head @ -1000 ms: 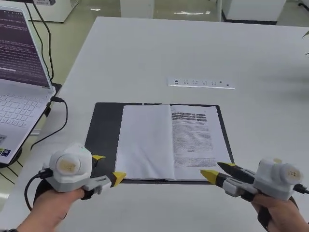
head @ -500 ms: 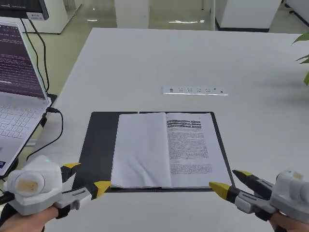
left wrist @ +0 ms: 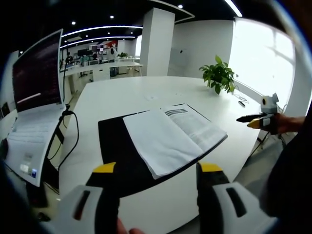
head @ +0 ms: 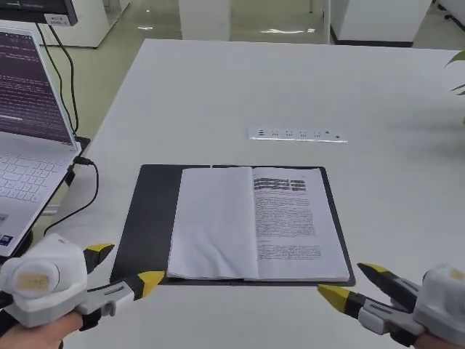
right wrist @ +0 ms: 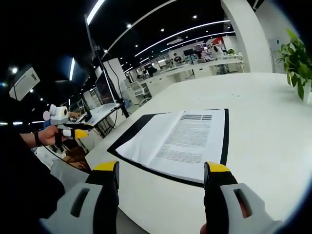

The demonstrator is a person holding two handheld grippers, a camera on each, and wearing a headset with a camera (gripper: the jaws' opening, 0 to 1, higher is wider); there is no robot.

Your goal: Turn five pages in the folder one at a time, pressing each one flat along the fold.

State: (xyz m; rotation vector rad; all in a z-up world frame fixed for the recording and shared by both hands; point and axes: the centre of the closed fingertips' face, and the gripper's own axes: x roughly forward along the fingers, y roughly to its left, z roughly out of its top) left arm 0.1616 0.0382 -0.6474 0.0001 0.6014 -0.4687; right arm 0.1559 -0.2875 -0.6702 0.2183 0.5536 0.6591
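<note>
Hovering empty with jaws apart, left gripper [head: 127, 263] and right gripper [head: 351, 280] sit clear of the open folder [head: 149, 218]; count of turned pages [head: 218, 218] unclear.

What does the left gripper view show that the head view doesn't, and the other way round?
The left gripper view adds the ceiling lights, a bright window and the bushy plant, of which the head view catches mere leaf tips. The head view adds a clear look at the socket strip in the table and the white body of the left hand-held gripper. Both share the open folder, the laptop with its cable, and the right hand-held gripper, jaws apart.
</note>
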